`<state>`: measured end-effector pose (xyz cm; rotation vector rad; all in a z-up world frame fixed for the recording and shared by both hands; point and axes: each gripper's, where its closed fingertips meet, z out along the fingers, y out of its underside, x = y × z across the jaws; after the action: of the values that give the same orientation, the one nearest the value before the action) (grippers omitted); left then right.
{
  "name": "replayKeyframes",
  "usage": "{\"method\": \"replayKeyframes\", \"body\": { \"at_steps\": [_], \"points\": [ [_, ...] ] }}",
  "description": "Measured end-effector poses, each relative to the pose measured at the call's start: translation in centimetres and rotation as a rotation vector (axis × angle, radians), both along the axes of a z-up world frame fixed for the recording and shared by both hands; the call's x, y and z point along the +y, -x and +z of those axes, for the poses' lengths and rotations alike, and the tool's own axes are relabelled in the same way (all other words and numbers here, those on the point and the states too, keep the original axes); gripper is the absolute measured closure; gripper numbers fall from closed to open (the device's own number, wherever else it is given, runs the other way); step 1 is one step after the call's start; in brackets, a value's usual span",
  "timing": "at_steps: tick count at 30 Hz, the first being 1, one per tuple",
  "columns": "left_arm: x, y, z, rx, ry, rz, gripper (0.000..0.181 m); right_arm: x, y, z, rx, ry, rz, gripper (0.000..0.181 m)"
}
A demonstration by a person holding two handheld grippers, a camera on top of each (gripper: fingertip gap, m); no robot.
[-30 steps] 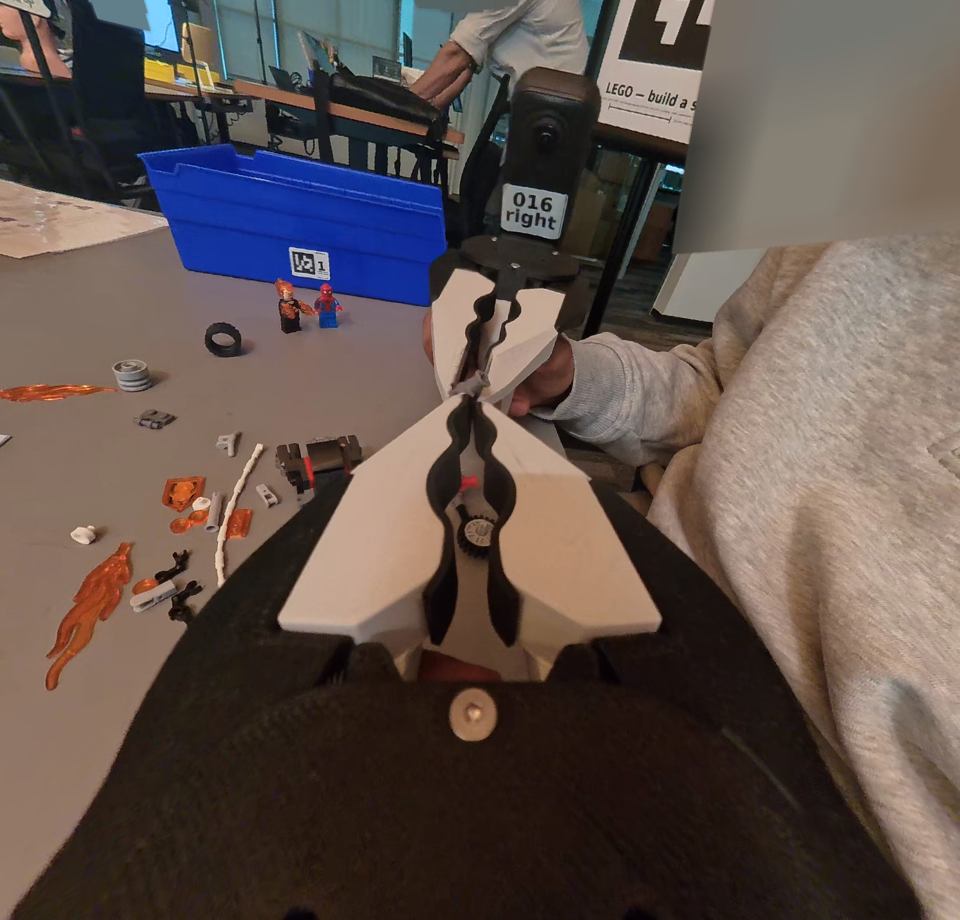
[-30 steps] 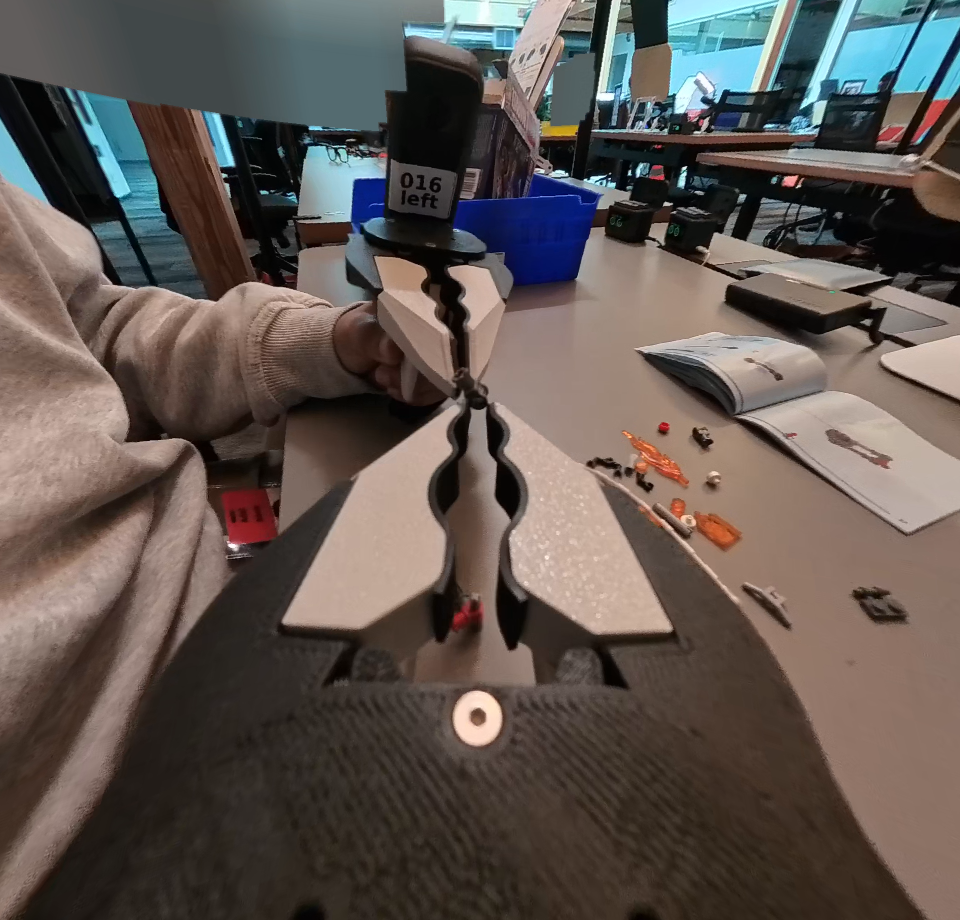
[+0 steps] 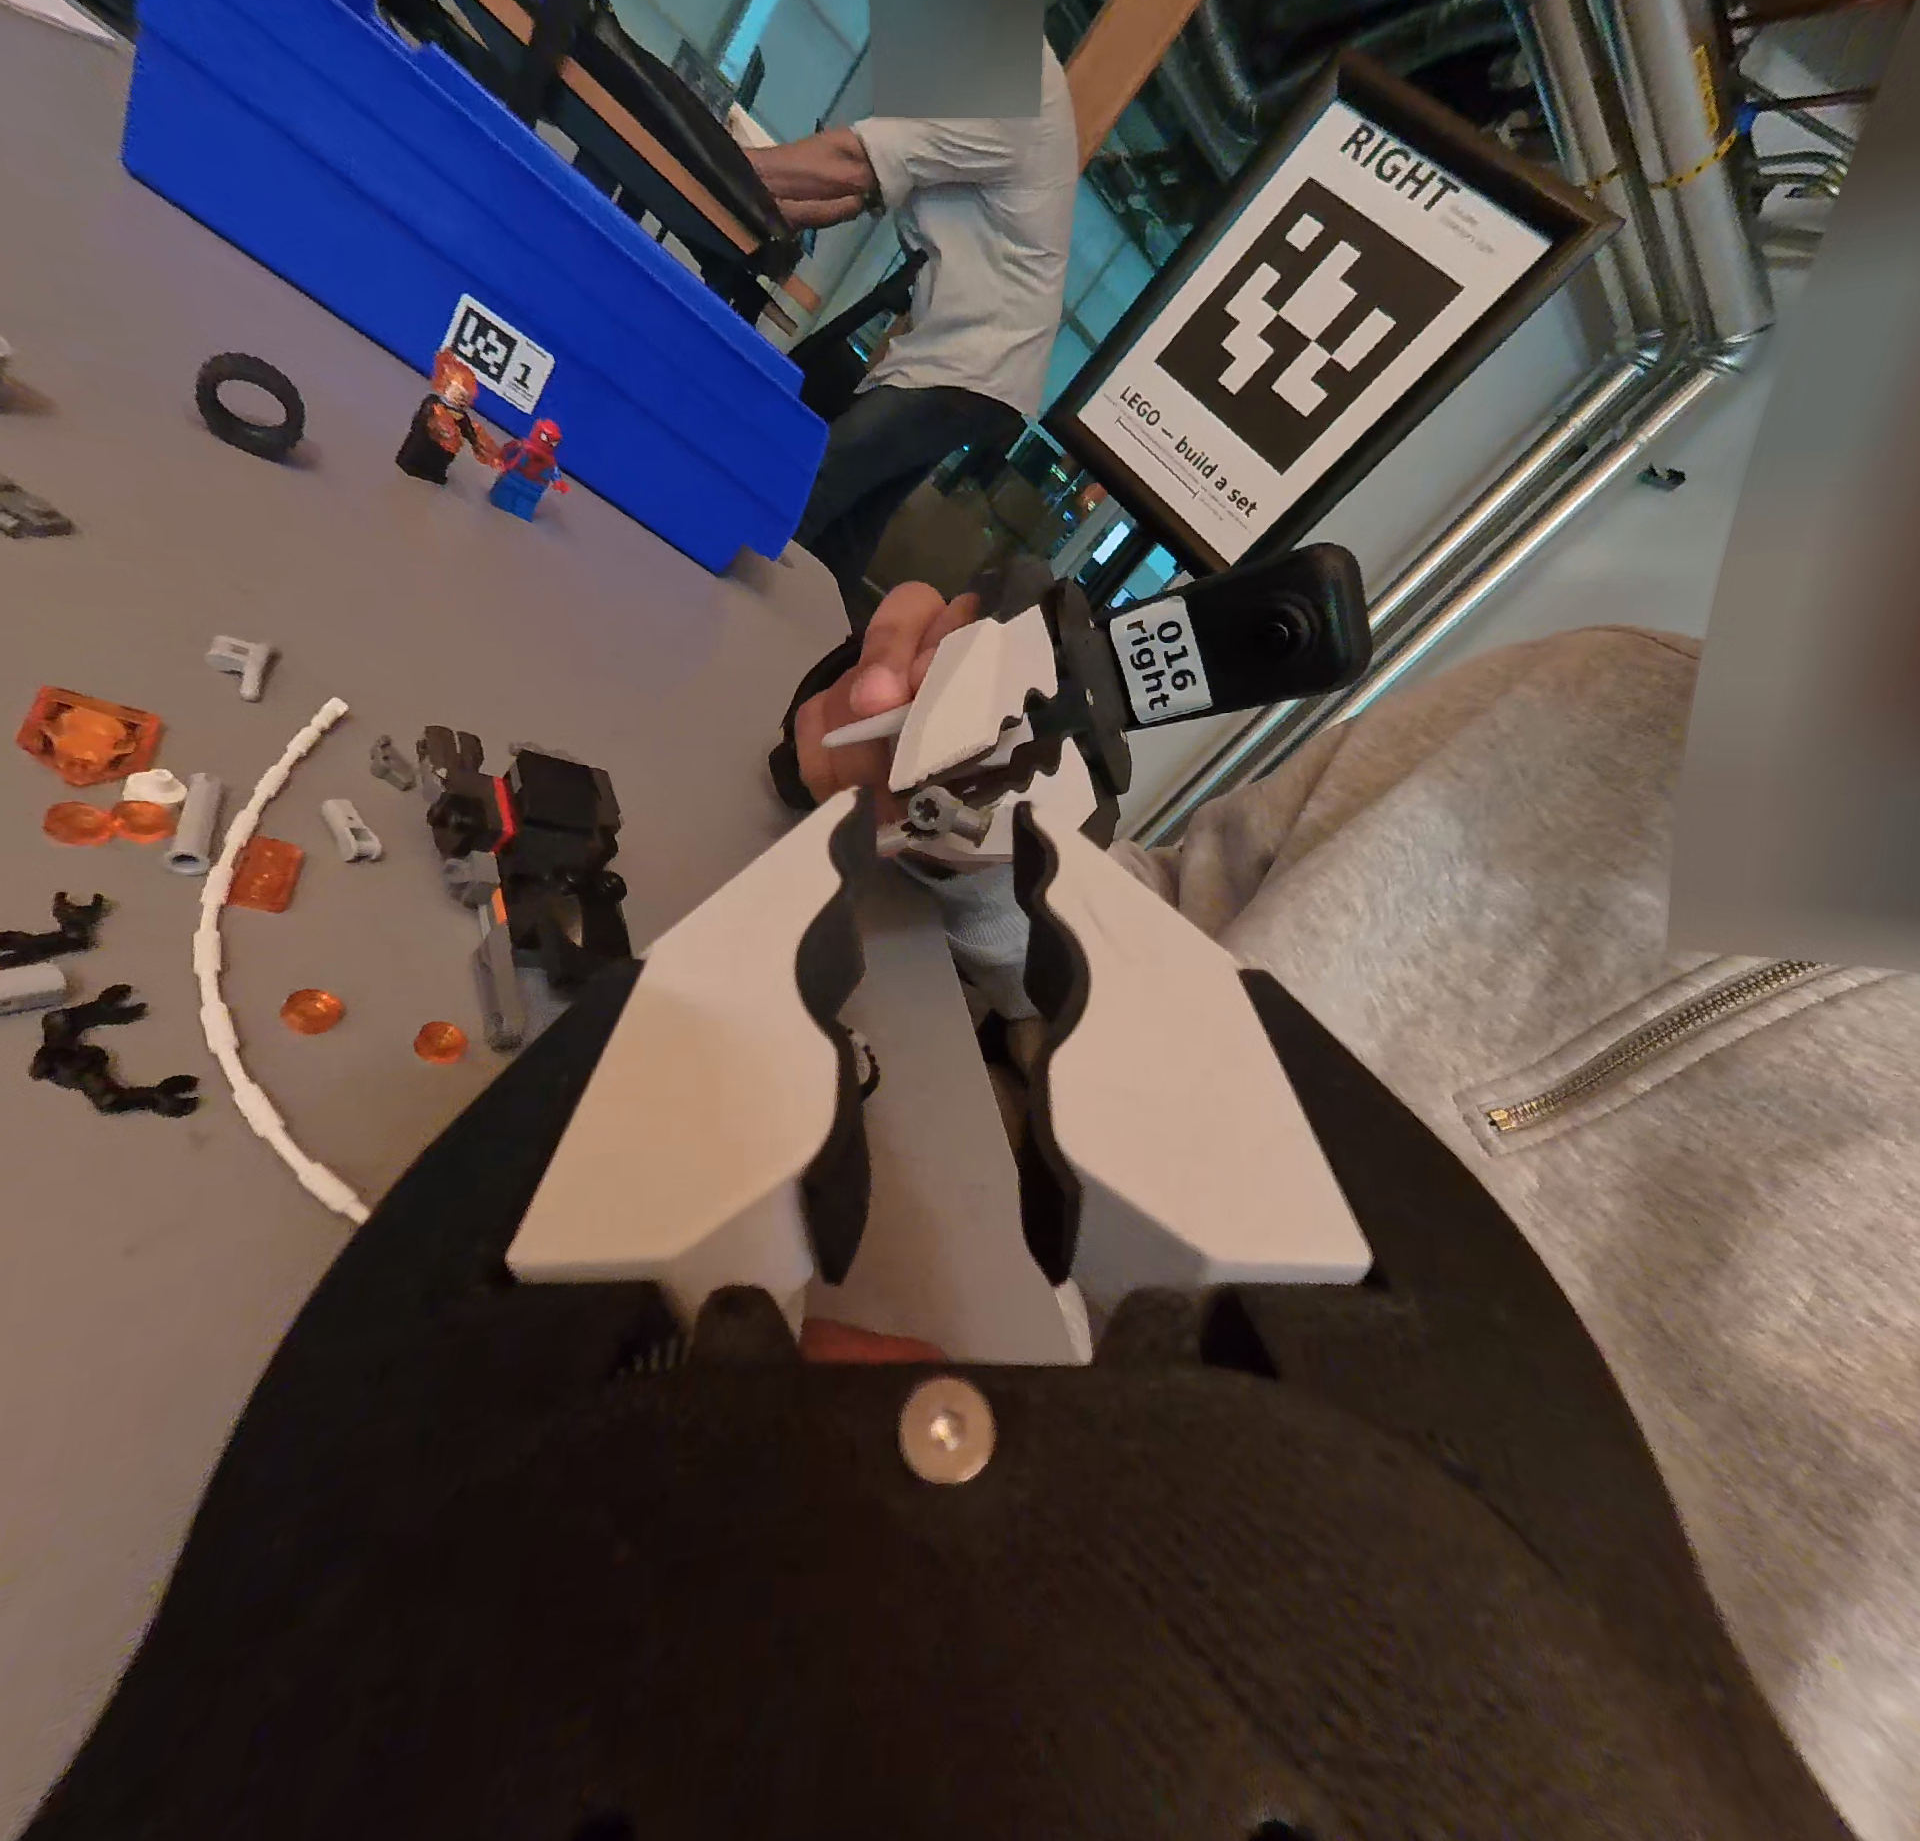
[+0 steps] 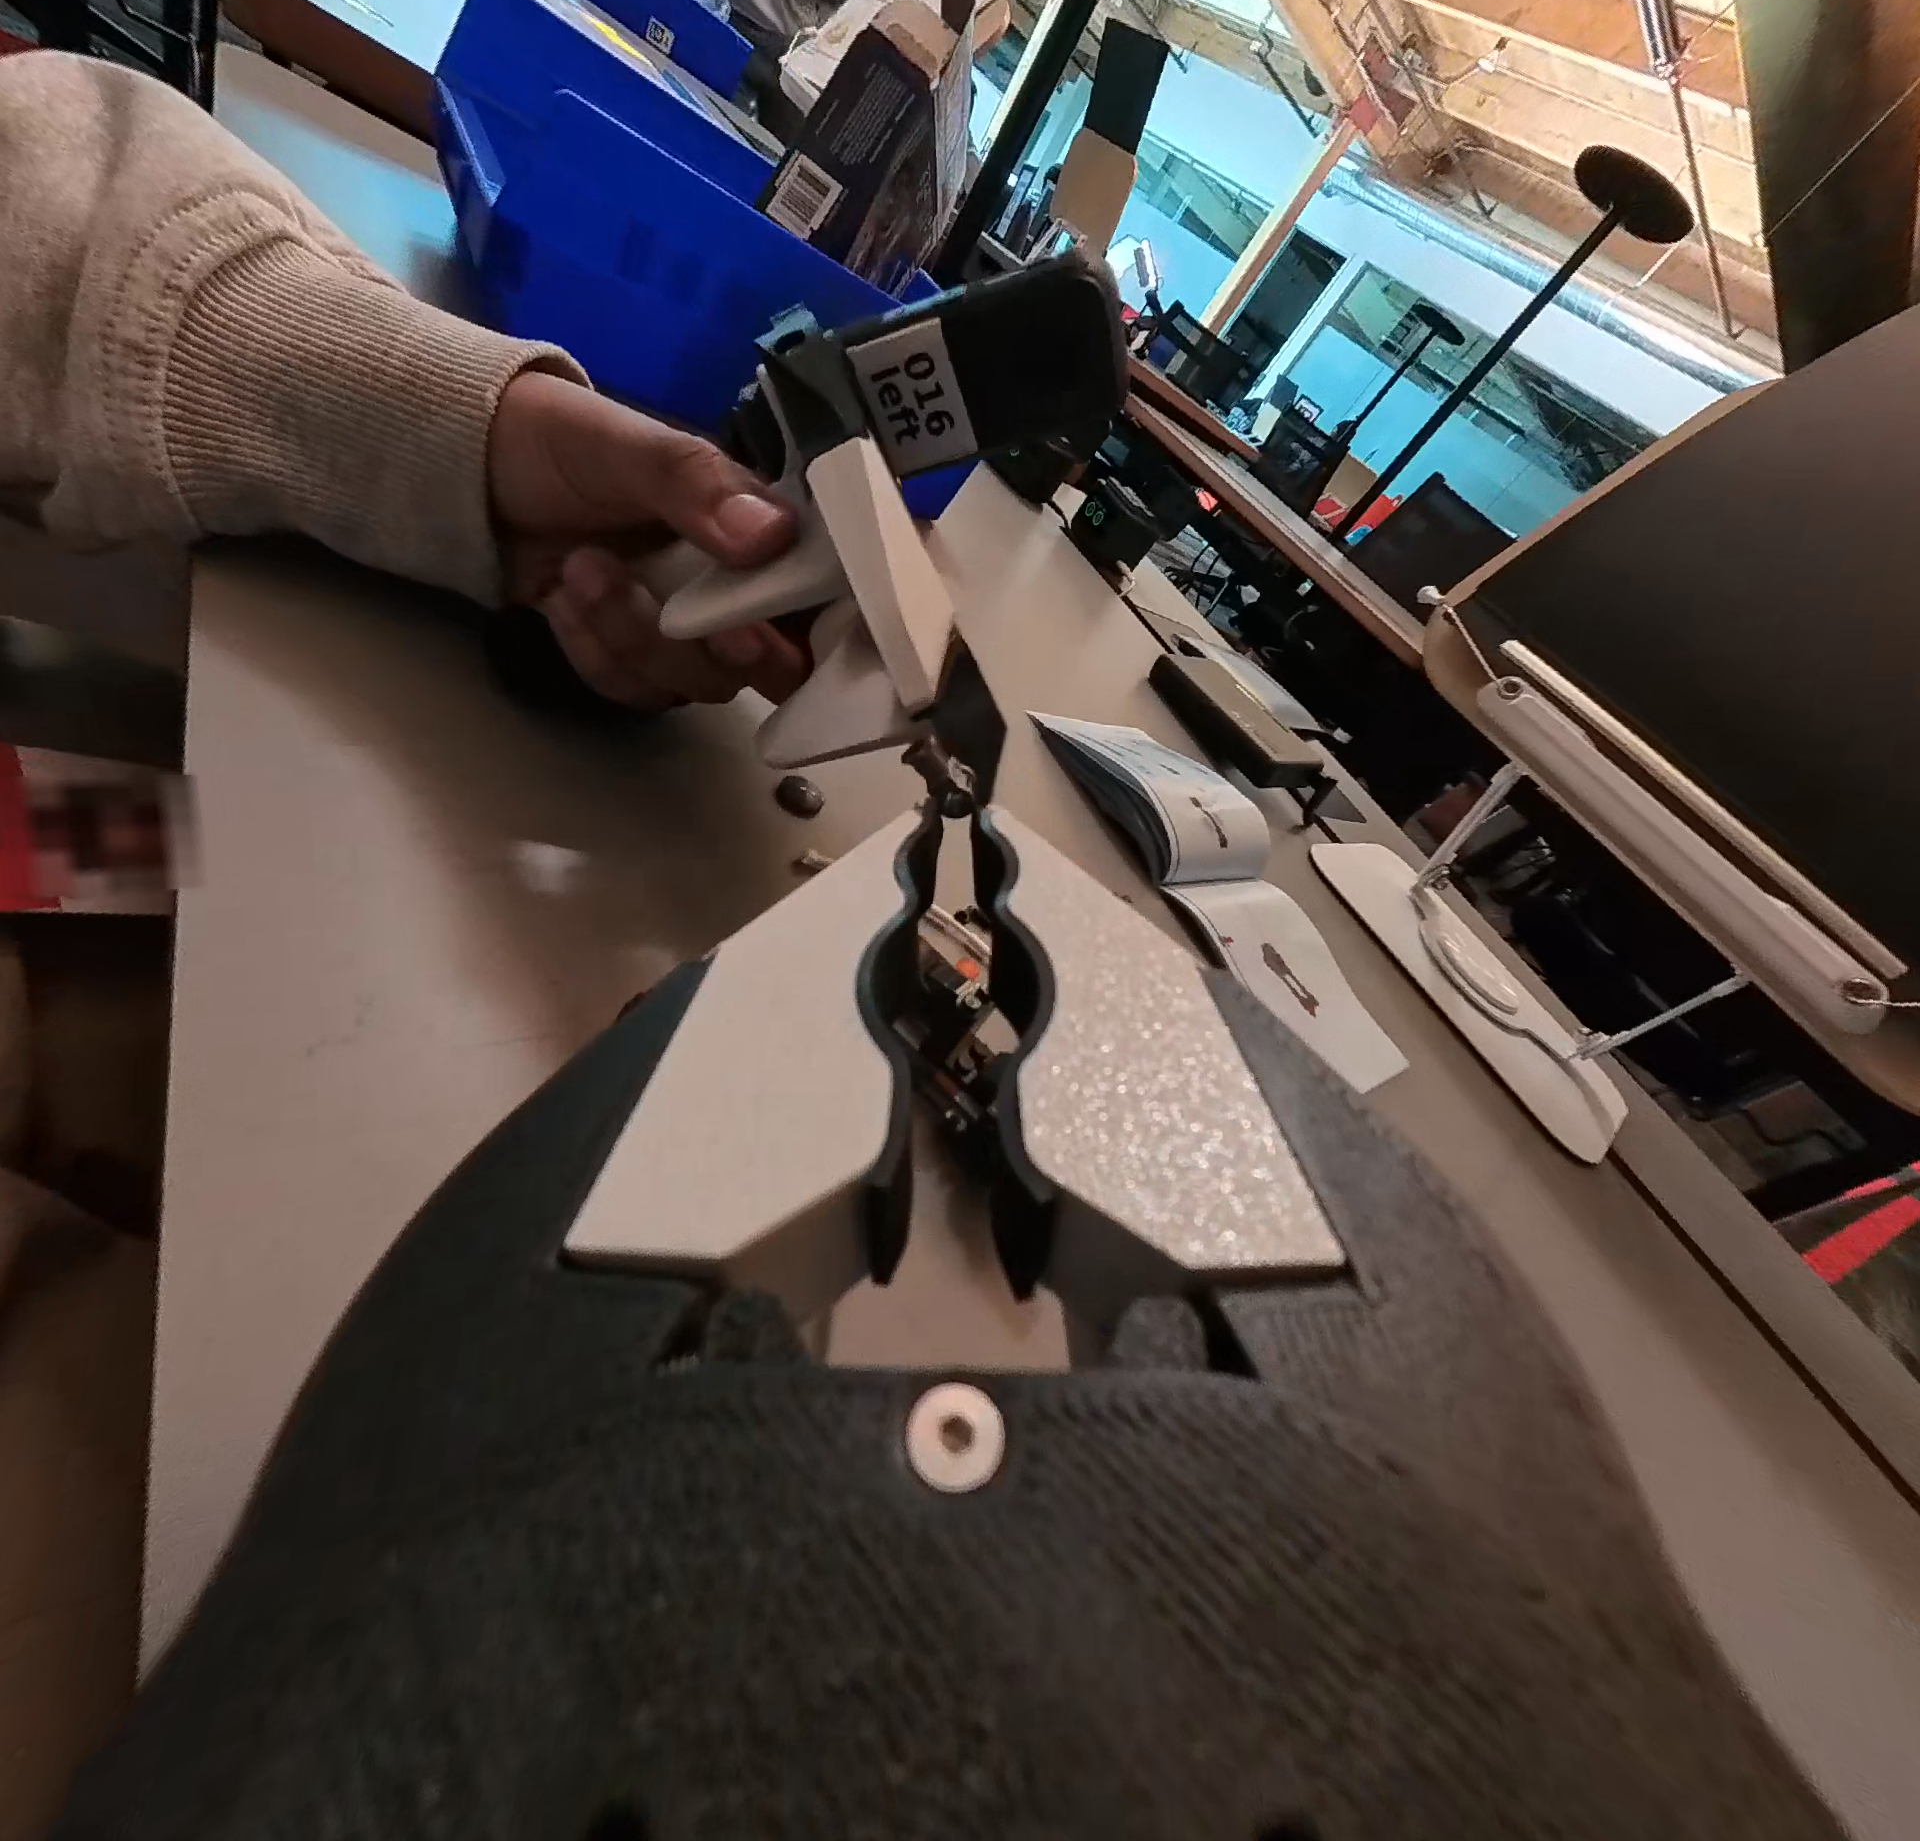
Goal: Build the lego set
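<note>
Between the two grippers' tips, over the table edge, a small grey lego pin piece w/ a cross-shaped end [image 3: 940, 817] is sitting. The right gripper [image 3: 961, 804] is clamping it, fingers pressed together on the piece; in the right wrist view the same piece [image 4: 948, 783] is poking out past that gripper's [image 4: 954, 823] tips, w/ the left gripper's tips right up against it. The left gripper [image 3: 935, 835] is standing w/ its fingers apart, gap clearly showing, tips flanking the piece; can't tell if they're touching it.

On the grey table [image 3: 665, 648], just left of the left gripper, a partly built black lego vehicle w/ a red stripe [image 3: 540, 856] is lying. Near it: a long white curved chain piece [image 3: 223, 918], translucent orange round studs [image 3: 312, 1012], an orange flame plate [image 3: 88, 747], black claw-like bits [image 3: 104, 1064]. Farther back, a black rubber tyre [image 3: 249, 406] and two minifigures, one flame-headed [image 3: 442, 425], one red-and-blue [image 3: 530, 472], are standing in front of a blue plastic bin [image 3: 468, 233]. An open instruction booklet [image 4: 1216, 856] is lying on the table's far side.
</note>
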<state>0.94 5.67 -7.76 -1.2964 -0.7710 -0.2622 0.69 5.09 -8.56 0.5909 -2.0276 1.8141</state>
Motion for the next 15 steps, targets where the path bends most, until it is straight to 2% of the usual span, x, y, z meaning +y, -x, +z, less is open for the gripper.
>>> {"method": "replayKeyframes", "body": {
  "at_steps": [3, 15],
  "points": [
    [0.20, -0.22, 0.00, 0.002, 0.001, -0.018, 0.170, 0.01, -0.06, -0.03, 0.003, -0.001, 0.002, 0.177],
    [0.18, -0.12, -0.29, -0.073, -0.051, -0.040, 0.170, -0.05, 0.09, -0.24, 0.021, -0.009, -0.010, 0.177]
  ]
}}
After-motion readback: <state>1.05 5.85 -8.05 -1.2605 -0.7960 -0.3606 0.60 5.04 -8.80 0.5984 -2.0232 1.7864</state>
